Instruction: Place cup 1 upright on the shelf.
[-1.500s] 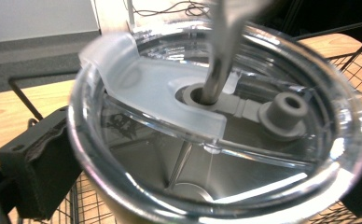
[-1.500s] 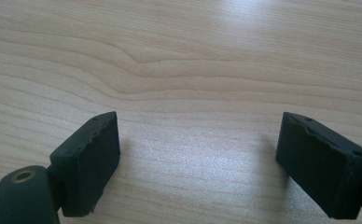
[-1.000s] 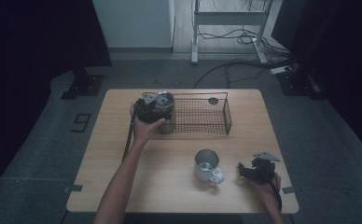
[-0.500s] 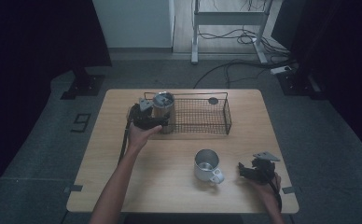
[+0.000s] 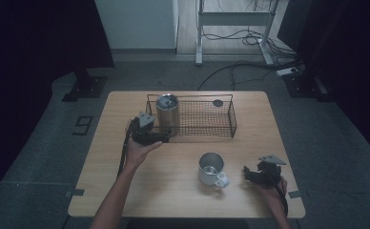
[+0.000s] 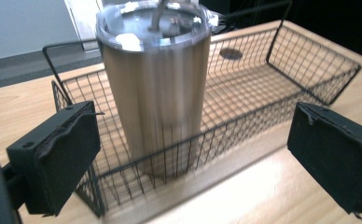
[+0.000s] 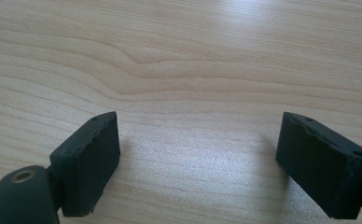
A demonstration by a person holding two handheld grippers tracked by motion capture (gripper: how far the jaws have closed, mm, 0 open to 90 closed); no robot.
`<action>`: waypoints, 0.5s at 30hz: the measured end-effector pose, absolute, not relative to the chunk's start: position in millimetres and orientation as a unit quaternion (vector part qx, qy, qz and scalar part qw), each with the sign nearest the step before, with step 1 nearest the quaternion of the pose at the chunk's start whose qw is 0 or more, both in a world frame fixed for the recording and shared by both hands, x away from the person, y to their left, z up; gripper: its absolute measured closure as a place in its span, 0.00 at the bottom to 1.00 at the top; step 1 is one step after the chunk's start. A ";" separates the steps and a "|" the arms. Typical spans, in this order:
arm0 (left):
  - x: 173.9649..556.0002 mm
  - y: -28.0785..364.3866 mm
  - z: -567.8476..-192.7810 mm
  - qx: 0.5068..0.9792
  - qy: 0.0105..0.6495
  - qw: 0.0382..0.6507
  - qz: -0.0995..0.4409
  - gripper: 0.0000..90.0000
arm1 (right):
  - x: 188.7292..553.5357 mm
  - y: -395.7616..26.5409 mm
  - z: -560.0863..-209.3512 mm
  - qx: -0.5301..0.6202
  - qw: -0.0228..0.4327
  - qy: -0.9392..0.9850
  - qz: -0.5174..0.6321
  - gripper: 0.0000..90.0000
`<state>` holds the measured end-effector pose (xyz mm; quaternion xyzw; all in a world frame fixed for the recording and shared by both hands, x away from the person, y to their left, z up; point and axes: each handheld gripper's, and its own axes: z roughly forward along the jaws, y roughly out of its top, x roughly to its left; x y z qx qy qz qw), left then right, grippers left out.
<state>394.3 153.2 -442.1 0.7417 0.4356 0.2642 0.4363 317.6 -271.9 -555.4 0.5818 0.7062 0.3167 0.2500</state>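
Observation:
A steel tumbler (image 5: 167, 113) with a clear lid stands upright in the left end of a black wire basket (image 5: 231, 117). My left gripper (image 5: 164, 137) sits just in front of the basket's near left corner, open and apart from the tumbler (image 6: 156, 88). Its jaws have just been closing a little, with nothing between them (image 6: 193, 154). A steel mug (image 5: 210, 168) stands on the table's near right part. To the right of the mug, my right gripper (image 5: 246, 174) rests low over bare wood, open with nothing between its fingers (image 7: 198, 158).
A small dark disc (image 5: 218, 102) lies in the basket's far right part. The basket wall (image 6: 207, 135) stands between my left gripper and the tumbler. The wooden table (image 5: 173, 205) ends close behind both hands. Cables and a metal frame lie on the floor beyond.
My left gripper has pulled back from the tumbler toward the near left, out of the basket. The tumbler now stands alone. The right gripper has not moved.

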 end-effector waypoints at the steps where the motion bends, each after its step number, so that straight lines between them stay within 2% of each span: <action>1: 390.8 154.4 -445.2 0.743 0.435 0.435 0.264 0.03 | 317.6 -271.9 -555.3 0.582 0.250 0.706 0.317 0.15; 15: 346.3 167.1 -482.7 0.765 0.429 0.415 0.241 0.04 | 317.6 -271.9 -555.4 0.582 0.251 0.706 0.316 0.15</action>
